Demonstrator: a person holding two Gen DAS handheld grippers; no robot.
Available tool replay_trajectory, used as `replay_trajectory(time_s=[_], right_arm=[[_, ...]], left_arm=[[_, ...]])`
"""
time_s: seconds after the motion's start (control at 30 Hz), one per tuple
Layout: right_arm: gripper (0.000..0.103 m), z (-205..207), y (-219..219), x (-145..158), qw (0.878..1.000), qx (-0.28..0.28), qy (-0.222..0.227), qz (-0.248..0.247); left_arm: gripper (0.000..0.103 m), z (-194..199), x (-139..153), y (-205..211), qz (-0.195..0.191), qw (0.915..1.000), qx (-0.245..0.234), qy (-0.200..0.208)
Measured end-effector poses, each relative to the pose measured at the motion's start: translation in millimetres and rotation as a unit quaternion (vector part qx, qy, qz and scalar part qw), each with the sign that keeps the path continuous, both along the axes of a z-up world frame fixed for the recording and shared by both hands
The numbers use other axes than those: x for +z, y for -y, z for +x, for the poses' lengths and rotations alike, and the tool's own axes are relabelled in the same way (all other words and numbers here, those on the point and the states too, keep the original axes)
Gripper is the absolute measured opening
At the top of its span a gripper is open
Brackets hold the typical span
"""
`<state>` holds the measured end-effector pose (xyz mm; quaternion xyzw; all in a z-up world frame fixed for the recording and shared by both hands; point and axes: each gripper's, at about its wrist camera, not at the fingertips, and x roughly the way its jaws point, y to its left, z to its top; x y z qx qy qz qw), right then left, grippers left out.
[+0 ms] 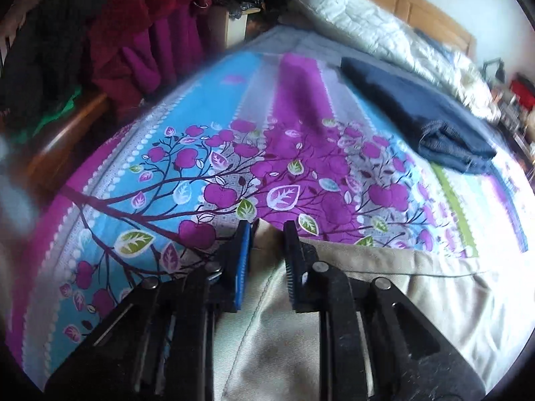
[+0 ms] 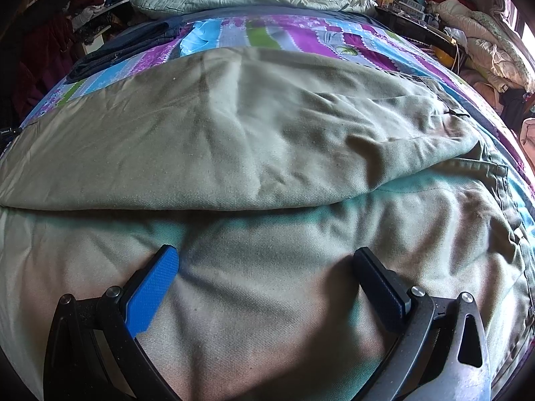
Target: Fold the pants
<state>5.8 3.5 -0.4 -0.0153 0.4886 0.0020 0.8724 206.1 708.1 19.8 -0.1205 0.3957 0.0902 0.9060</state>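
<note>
Beige pants lie spread across the bed, one leg folded over the other with its fold edge running left to right. In the left wrist view the pants fill the lower right, and a corner of the cloth stands up between the fingers of my left gripper, which is shut on it at the pants' edge. My right gripper hovers wide open just over the near layer of the pants, with nothing between its blue pad and the dark finger.
A colourful floral bedsheet covers the bed. A folded navy garment lies near a white quilt at the head. Dark red clothes hang left of the bed. Piled bedding and clutter sit to the right.
</note>
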Motion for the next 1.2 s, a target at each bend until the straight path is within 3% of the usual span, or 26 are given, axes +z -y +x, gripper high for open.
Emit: replay_trajectory(time_s=[0.13, 0.17, 0.27, 0.33, 0.4, 0.53, 0.63, 0.73, 0.8, 0.87, 0.9, 0.97, 1.0, 1.03, 1.2], right_arm=[[0.100, 5, 3, 4, 1.000, 0.015, -0.017, 0.006], [0.087, 6, 6, 13, 1.000, 0.025, -0.015, 0.011], [0.089, 7, 34, 55, 0.997, 0.022, 0.048, 0.055], [0.098, 23, 66, 80, 0.994, -0.001, 0.086, 0.060], [0.099, 55, 104, 92, 0.993, -0.033, 0.106, 0.044], [0.098, 131, 189, 89, 0.984, -0.131, 0.117, 0.011], [0.086, 178, 241, 69, 0.978, -0.192, 0.074, 0.026], [0.079, 209, 269, 50, 0.974, -0.213, 0.025, 0.070], [0.069, 221, 274, 36, 0.973, -0.214, 0.003, 0.086], [0.046, 228, 272, 24, 0.975, -0.196, -0.019, 0.098], [0.045, 228, 268, 22, 0.978, -0.188, -0.020, 0.085], [0.025, 227, 261, 22, 0.982, -0.176, -0.014, 0.071], [0.020, 225, 262, 24, 0.982, -0.179, -0.010, 0.066], [0.006, 221, 264, 28, 0.981, -0.183, -0.004, 0.066], [0.008, 212, 261, 44, 0.985, -0.160, -0.004, 0.064]], left_arm=[[0.017, -1, 1, 10, 0.029, 0.9996, -0.004, -0.003], [0.017, 0, 2, 12, 0.039, 0.9992, -0.004, -0.006], [0.017, 6, 0, 13, 0.047, 0.9988, -0.002, -0.011], [0.017, 7, -2, 14, 0.052, 0.9985, 0.000, -0.019], [0.017, 9, -3, 15, 0.061, 0.9978, 0.000, -0.025], [0.018, 12, -4, 15, 0.066, 0.9974, 0.002, -0.028], [0.018, 13, -5, 15, 0.063, 0.9976, 0.003, -0.028], [0.019, 13, -6, 13, 0.060, 0.9978, 0.004, -0.029], [0.019, 14, -7, 13, 0.058, 0.9979, 0.005, -0.028], [0.020, 14, -7, 13, 0.060, 0.9978, 0.006, -0.029], [0.020, 15, -7, 13, 0.062, 0.9976, 0.007, -0.030], [0.022, 16, -7, 15, 0.070, 0.9970, 0.010, -0.032], [0.022, 16, -7, 16, 0.074, 0.9967, 0.011, -0.033], [0.022, 17, -7, 17, 0.078, 0.9963, 0.011, -0.035], [0.020, 20, -1, 28, 0.120, 0.9911, 0.022, -0.053]])
